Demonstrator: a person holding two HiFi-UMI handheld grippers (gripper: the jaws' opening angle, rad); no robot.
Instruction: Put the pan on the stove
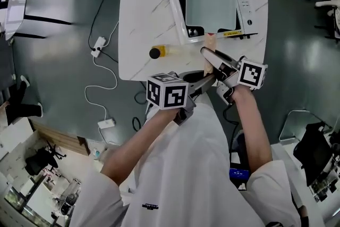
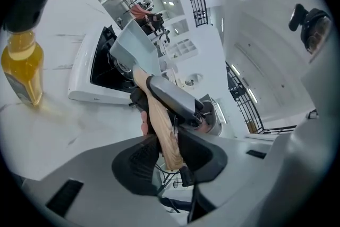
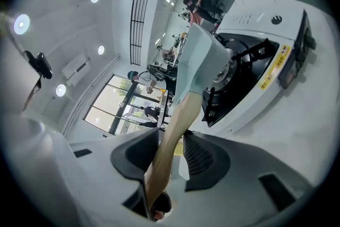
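1 stove on wht tbl, grey flr

The stove sits on the table's far right part, with the pan above it. The bottle stands nearer, to the stove's left.

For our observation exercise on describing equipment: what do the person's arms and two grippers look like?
Both the left gripper and right gripper have grey moulded bodies with dark ribbed pads. Each carries a white cube with black square markers. The person wears a white short-sleeved shirt.
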